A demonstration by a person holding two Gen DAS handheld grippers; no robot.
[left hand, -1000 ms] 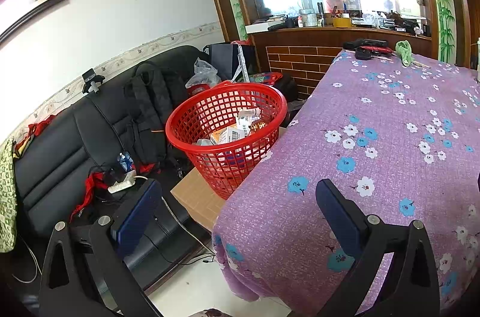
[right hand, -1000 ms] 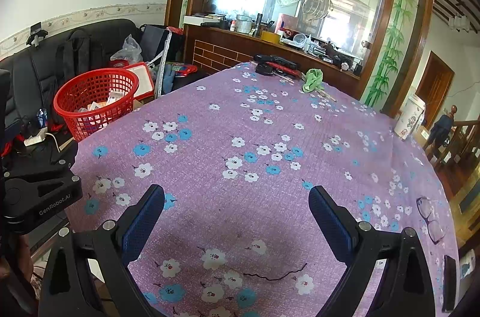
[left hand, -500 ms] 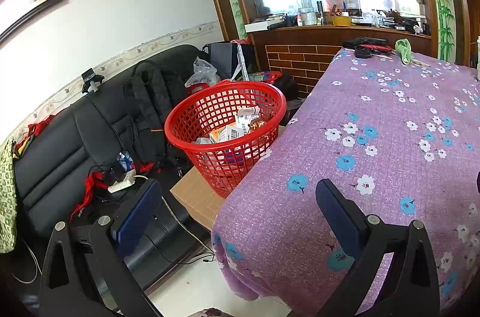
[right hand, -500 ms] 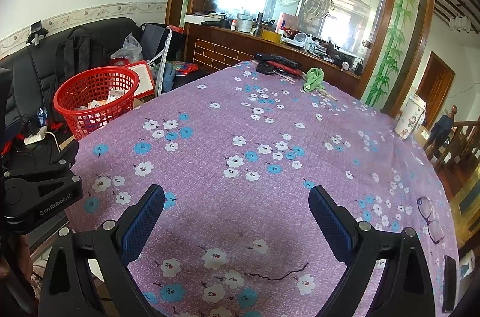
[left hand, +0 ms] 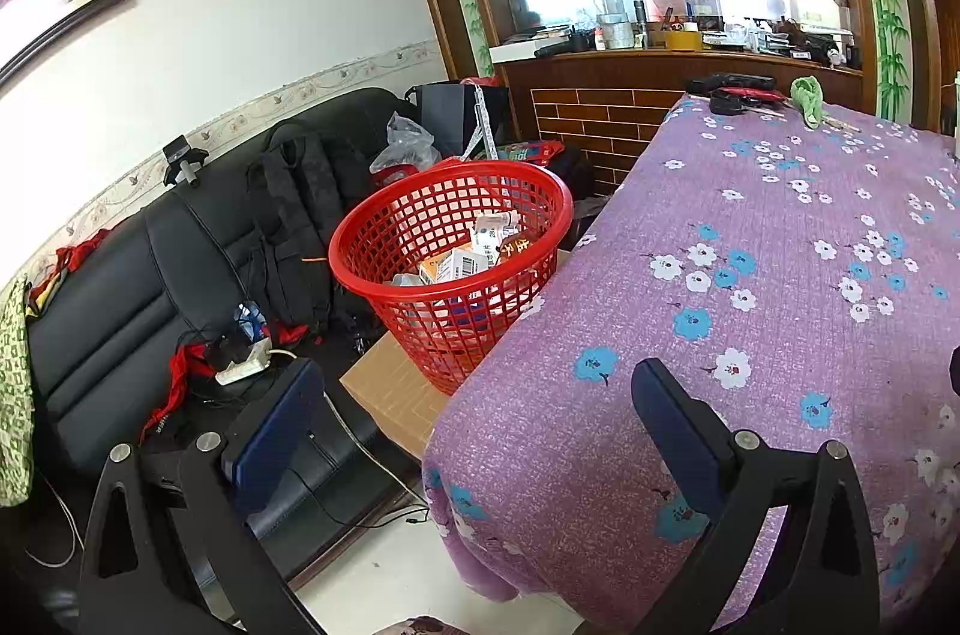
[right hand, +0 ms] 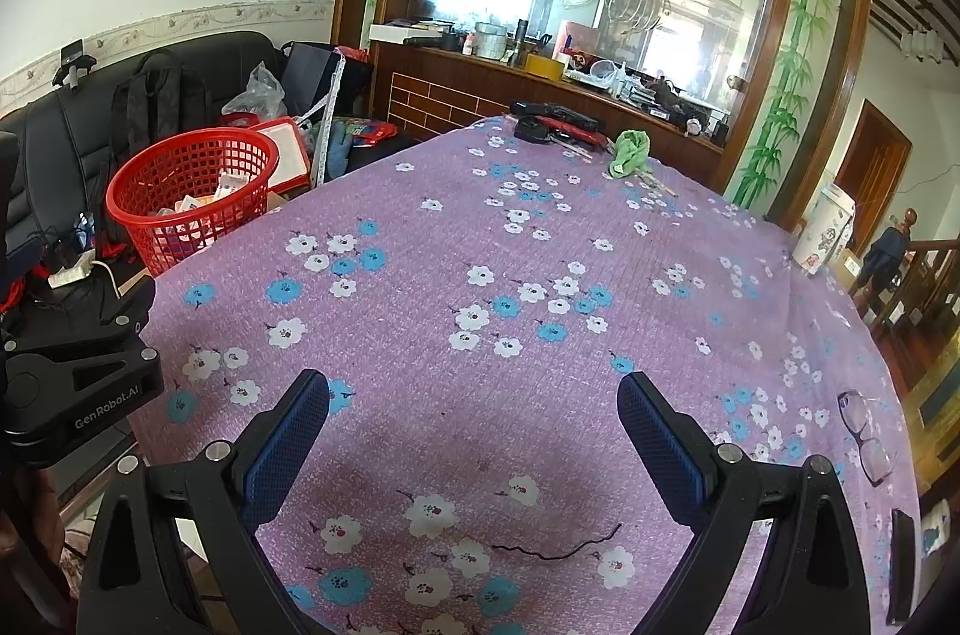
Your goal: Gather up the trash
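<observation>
A red mesh basket (left hand: 543,209) with several cartons and wrappers in it stands on a cardboard box beside the table's left edge; it also shows in the right wrist view (right hand: 129,200). My left gripper (left hand: 480,413) is open and empty, held near the table's front left corner. My right gripper (right hand: 474,422) is open and empty above the purple flowered tablecloth (right hand: 540,239). A thin dark thread (right hand: 555,550) lies on the cloth just in front of it. The left gripper's body (right hand: 78,377) shows at the left of the right wrist view.
A black sofa (left hand: 120,275) with a backpack, cables and a power strip stands left of the basket. At the table's far end lie a green cloth (right hand: 630,152) and dark objects (right hand: 555,125). Glasses (right hand: 864,434) lie near the right edge. A wooden counter stands behind.
</observation>
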